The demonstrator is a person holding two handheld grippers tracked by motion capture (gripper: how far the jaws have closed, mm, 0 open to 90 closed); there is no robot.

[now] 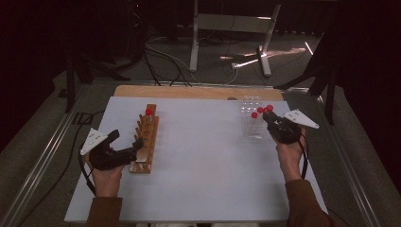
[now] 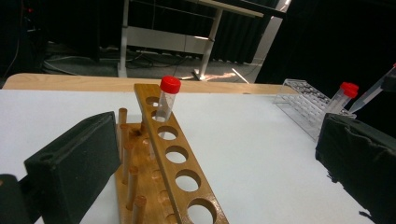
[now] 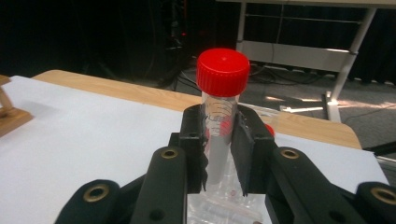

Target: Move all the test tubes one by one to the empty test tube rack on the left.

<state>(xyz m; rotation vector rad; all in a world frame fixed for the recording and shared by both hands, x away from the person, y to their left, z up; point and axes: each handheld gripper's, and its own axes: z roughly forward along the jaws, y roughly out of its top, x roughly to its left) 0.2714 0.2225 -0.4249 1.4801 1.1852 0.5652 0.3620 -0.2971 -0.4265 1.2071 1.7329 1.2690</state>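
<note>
A wooden tube rack (image 1: 146, 142) lies at the table's left, with one red-capped tube (image 1: 148, 113) upright in a far hole. My left gripper (image 1: 126, 141) stands open at the rack's near end. In the left gripper view the rack (image 2: 182, 163) runs between the wide-apart jaws without touching them, and the tube (image 2: 166, 100) stands in its second hole. At the right, my right gripper (image 1: 271, 119) is shut on a red-capped clear tube (image 1: 269, 109), held upright above a clear plastic rack (image 1: 253, 127). In the right gripper view the pads (image 3: 194, 140) press on the tube (image 3: 219, 135) just under its cap.
Two more red-capped tubes (image 1: 257, 112) stand in the clear rack. The white tabletop (image 1: 203, 156) lies open between the two racks. A wooden edge (image 1: 189, 91) borders the far side. Beyond it are a dark floor, cables and a metal frame (image 1: 229, 28).
</note>
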